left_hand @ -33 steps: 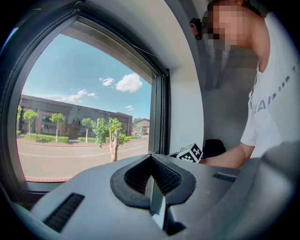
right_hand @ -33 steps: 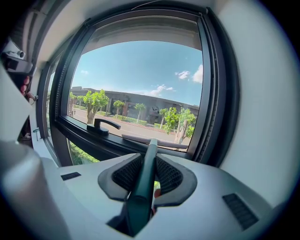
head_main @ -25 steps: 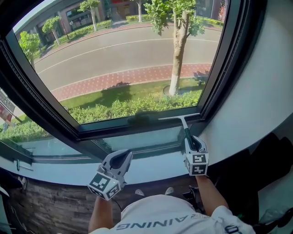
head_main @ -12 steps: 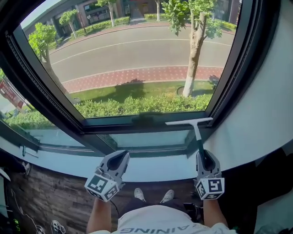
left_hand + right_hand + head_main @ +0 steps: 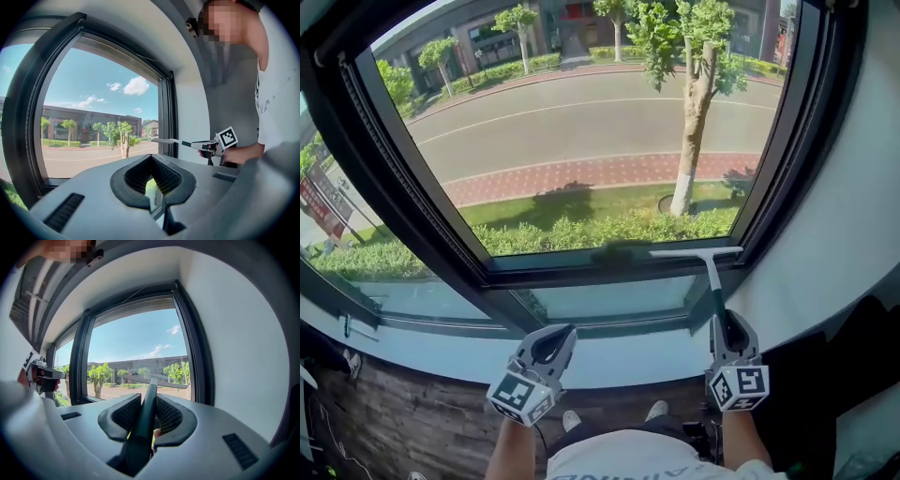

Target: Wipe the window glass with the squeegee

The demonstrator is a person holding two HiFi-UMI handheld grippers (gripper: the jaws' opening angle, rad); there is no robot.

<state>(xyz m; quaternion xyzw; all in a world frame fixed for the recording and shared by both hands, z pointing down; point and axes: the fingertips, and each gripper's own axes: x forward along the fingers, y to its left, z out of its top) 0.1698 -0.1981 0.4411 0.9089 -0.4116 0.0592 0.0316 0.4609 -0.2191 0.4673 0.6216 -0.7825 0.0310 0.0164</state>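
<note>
One squeegee (image 5: 705,258) lies with its blade along the lower right edge of the window glass (image 5: 581,141), handle clamped in the right tool (image 5: 724,321). Below the glass, the left tool (image 5: 563,332) has its jaw tips together, empty.

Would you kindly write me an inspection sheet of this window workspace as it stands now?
Surface: window glass, no streaks seen; white sill below it.
Job's things: squeegee, blade by the pane's lower right corner; contact unclear.
Clutter: nothing seen.
Grippers: right hand-held gripper shut on the squeegee's handle; left hand-held gripper shut, empty.
Cables: nothing seen.
Surroundings: dark window frame, white wall, wood floor; road and trees outside.
</note>
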